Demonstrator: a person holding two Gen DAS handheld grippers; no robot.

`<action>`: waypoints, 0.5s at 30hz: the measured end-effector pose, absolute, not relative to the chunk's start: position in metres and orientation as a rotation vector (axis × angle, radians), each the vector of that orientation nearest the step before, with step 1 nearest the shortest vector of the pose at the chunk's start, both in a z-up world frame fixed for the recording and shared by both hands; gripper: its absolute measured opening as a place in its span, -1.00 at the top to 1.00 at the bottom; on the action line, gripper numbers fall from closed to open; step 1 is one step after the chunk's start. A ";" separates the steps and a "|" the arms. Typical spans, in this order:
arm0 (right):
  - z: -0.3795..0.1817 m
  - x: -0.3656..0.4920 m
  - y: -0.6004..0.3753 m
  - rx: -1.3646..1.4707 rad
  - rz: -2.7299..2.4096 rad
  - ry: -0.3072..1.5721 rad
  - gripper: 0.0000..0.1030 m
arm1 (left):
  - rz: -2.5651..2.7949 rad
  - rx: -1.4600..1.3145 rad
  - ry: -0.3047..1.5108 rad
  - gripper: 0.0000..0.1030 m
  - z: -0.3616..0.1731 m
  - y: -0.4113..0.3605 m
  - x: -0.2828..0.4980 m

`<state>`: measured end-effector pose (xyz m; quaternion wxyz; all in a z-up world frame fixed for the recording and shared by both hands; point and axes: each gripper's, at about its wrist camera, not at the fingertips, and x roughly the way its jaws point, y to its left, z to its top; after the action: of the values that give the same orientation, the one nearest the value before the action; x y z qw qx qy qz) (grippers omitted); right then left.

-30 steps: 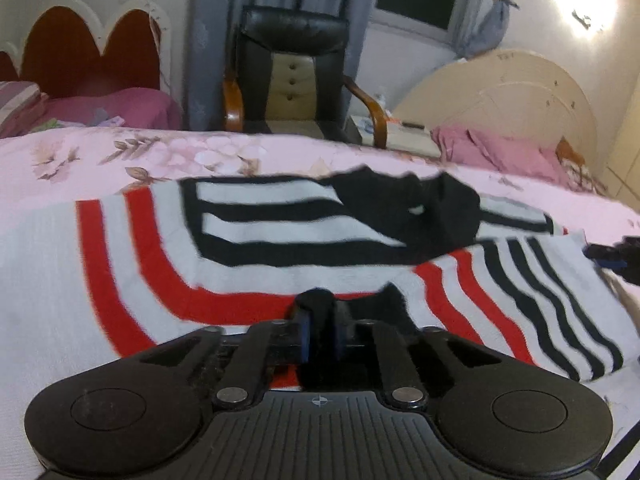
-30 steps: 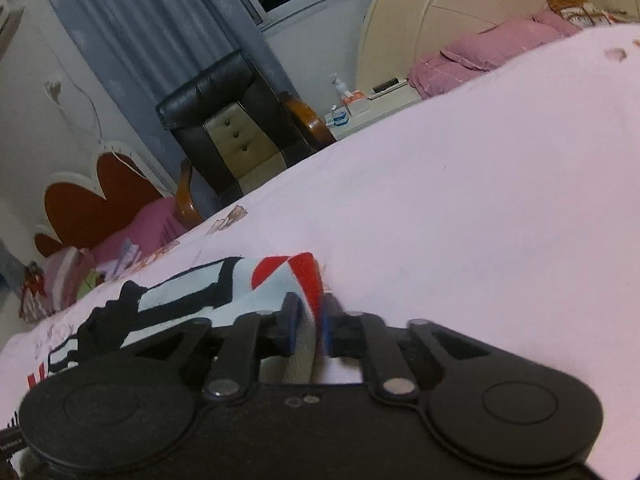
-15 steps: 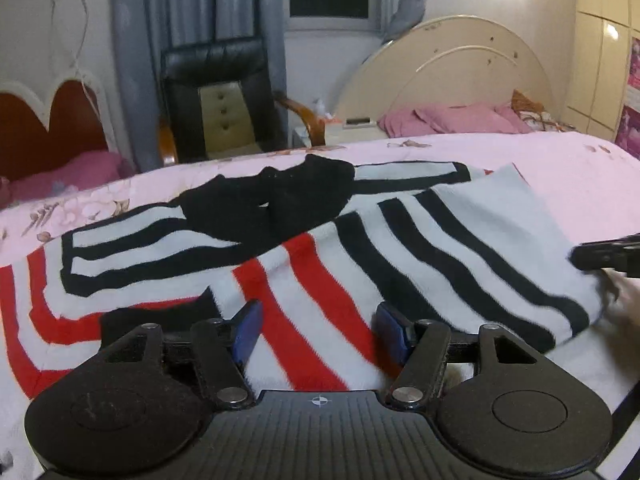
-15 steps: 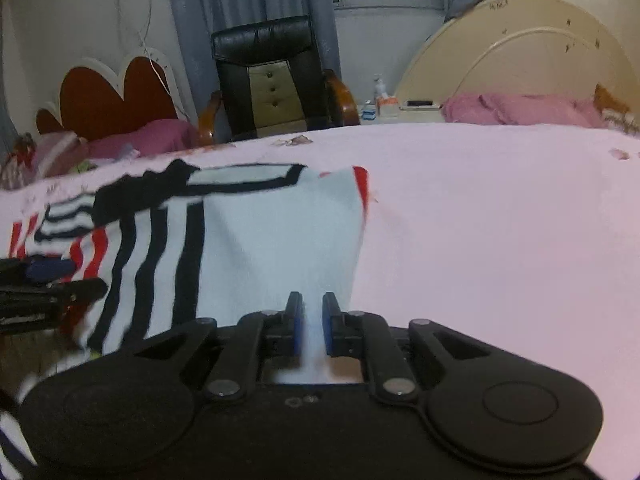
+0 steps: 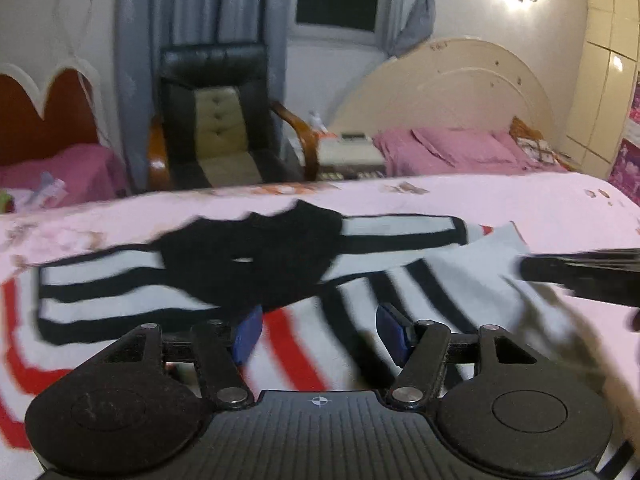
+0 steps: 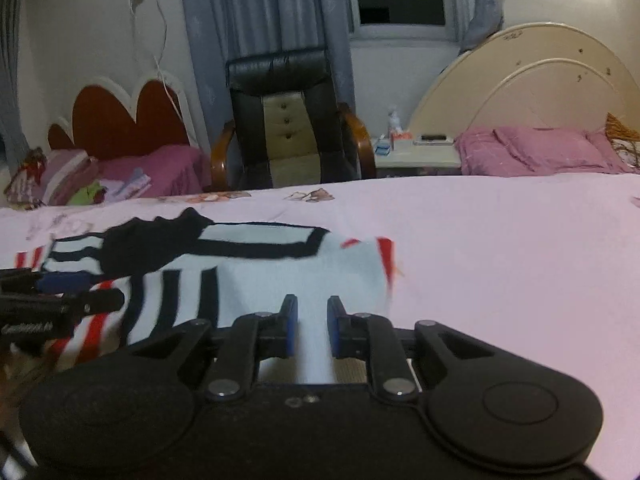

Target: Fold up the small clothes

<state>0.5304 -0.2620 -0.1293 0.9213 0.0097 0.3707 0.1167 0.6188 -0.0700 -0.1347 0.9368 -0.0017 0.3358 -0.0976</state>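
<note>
Lying on the pink bedsheet (image 6: 500, 248), the striped garment (image 5: 304, 280) shows one fold laid: a white-and-black panel doubled over the red stripes, dark collar patch on top. Further folds look still to come; edges uneven. Left gripper (image 5: 320, 336): jaws spread wide, nothing between them, low over the red stripes. Right gripper (image 6: 308, 326): jaws parted, white cloth lying in the gap, not pinched. Beyond the bed: black armchair (image 6: 288, 120), nightstand (image 6: 416, 152), cream headboard (image 6: 532, 80). Nothing obstructs; each gripper crowds the other's side.
</note>
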 end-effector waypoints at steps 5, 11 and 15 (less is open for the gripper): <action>-0.154 0.569 -0.280 0.001 0.139 0.810 0.86 | -0.159 0.027 0.694 -0.22 -0.153 -0.069 0.622; -0.139 0.541 -0.269 -0.034 0.166 0.773 0.58 | -0.145 0.042 0.669 -0.74 -0.146 -0.071 0.604; -0.150 0.508 -0.252 -0.021 0.207 0.801 0.56 | -0.138 0.107 0.673 -0.82 -0.160 -0.074 0.590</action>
<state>0.5084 -0.2524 -0.1496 0.9156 -0.0104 0.3891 0.1007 0.5905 -0.0741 -0.1599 0.9403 0.0522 0.3296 -0.0675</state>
